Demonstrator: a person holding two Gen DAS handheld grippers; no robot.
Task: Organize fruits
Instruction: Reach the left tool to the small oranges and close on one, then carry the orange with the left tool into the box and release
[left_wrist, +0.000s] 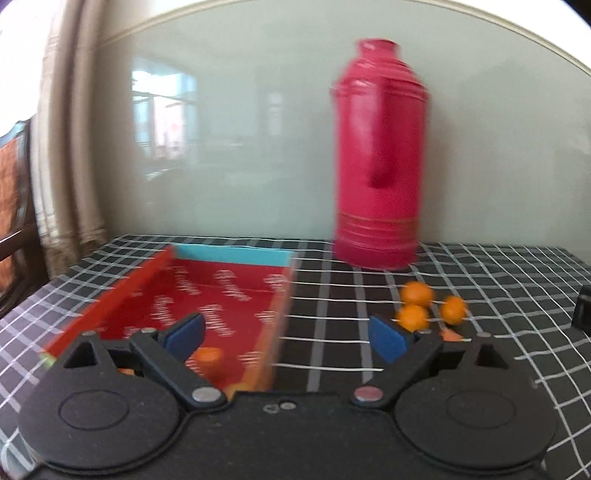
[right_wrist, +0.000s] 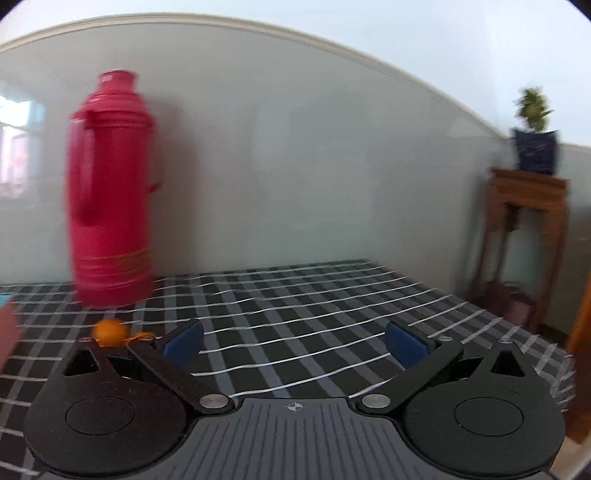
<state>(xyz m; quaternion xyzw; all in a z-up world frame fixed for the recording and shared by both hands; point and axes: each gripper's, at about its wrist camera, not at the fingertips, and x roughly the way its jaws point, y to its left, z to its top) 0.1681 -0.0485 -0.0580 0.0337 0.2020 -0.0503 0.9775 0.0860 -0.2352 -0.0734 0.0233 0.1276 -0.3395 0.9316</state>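
Both views blurred, so fine detail lost. On the table (left_wrist: 498, 280), under a black checked cloth: three small oranges (left_wrist: 416, 294) clustered loose toward the far edge, just in front of a tall red thermos (left_wrist: 380, 155) standing upright against the wall. Left of them, a shallow red box (left_wrist: 229, 291) with a blue far wall, at least one orange piece (left_wrist: 209, 357) already lying inside near its near end — partly hidden behind the left gripper (left_wrist: 288, 332).

Left gripper: jaws spread wide, nothing between them, aimed between the box's right wall and the loose fruit. Right gripper (right_wrist: 293, 341): jaws likewise wide and empty, pointed at bare cloth toward the table's right side, one orange (right_wrist: 109, 329) showing just past its left finger. Far right, off the table, a potted plant (right_wrist: 533, 122) on a wooden stand (right_wrist: 524, 206).

Handling, as a judgement: fruit small, round, light, fairly firm yet bruisable — and prone to roll on the cloth. Best taken across the widest part, jaws on either side at mid-height, closing gently; approaching the outermost one first to avoid scattering its neighbours. Thermos close behind, so care needed with reach.
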